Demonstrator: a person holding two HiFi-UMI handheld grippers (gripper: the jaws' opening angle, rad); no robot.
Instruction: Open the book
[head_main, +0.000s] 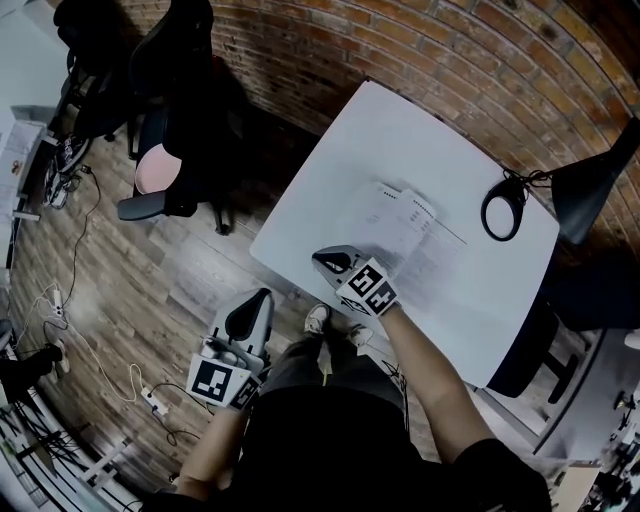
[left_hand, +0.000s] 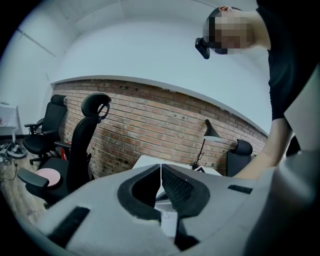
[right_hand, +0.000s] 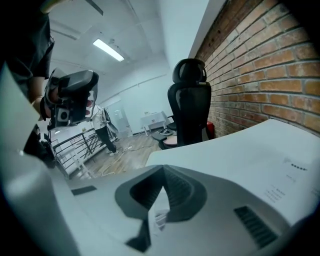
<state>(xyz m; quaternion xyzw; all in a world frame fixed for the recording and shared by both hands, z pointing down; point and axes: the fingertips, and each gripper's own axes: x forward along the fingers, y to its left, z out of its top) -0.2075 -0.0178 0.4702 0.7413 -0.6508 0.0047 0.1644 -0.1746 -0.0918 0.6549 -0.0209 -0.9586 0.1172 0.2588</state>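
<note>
The book (head_main: 412, 232) lies open on the white table (head_main: 340, 170), its pale printed pages facing up. My right gripper (head_main: 324, 263) is shut and empty, and it hovers over the table's near edge, just at the book's near left corner. In the right gripper view its jaws meet tip to tip (right_hand: 163, 170), and a printed page (right_hand: 287, 172) shows at the right. My left gripper (head_main: 254, 303) hangs off the table over the wooden floor, to the left of the right one. It is shut with nothing held (left_hand: 160, 167).
A black desk lamp (head_main: 592, 178) stands at the table's far right, with a black ring-shaped thing (head_main: 502, 211) beside it. Black office chairs (head_main: 172, 110) stand left of the table by the brick wall (head_main: 420, 50). Cables and a power strip (head_main: 152, 400) lie on the floor.
</note>
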